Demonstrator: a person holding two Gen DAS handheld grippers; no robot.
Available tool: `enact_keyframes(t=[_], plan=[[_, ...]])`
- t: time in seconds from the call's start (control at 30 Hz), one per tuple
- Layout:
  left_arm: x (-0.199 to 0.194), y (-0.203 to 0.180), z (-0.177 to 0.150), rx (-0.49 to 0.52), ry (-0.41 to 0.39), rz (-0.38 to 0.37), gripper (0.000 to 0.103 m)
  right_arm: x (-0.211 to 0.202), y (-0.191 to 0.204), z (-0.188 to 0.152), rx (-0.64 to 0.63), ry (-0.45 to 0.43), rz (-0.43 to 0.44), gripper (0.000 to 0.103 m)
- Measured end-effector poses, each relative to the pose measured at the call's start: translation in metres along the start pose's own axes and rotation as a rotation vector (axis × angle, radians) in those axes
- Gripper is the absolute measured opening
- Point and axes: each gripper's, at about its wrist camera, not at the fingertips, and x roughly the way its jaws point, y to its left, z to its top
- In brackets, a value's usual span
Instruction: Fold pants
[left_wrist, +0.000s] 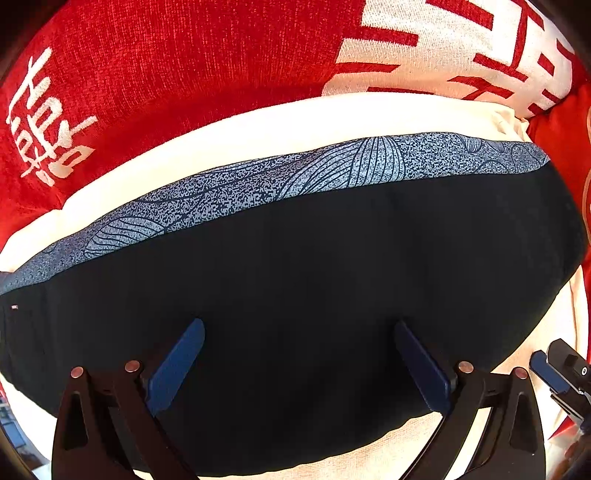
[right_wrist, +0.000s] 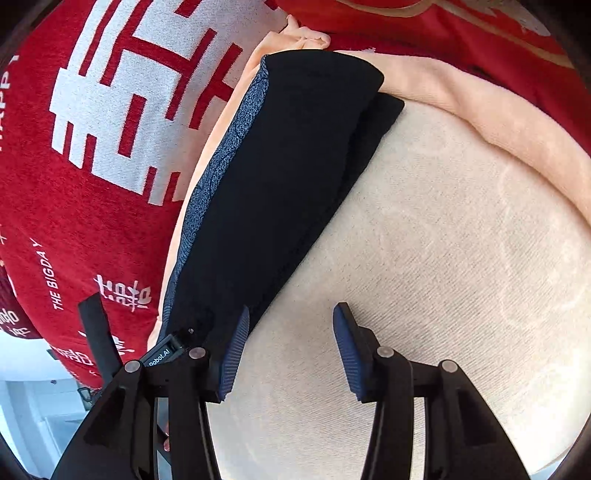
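Observation:
The black pants lie folded into a long flat bundle on a cream cloth, with a blue-grey patterned band along the far edge. My left gripper is open and empty, hovering just above the black fabric with a finger on each side. In the right wrist view the pants run from the lower left to the top centre. My right gripper is open and empty over the cream cloth, its left finger at the pants' near edge. The right gripper also shows in the left wrist view.
A red blanket with white characters lies behind the cream cloth and on the left in the right wrist view. The cream cloth has a rolled edge at the upper right. Floor or furniture shows at the lower left.

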Motion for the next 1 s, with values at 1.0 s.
enact_keyframes(t=[1.0], plan=[[0.010,0.004,0.008,-0.039,0.057,0.009,0.103,0.021,0.003,0.052,0.014,-0.109,0.154,0.056]])
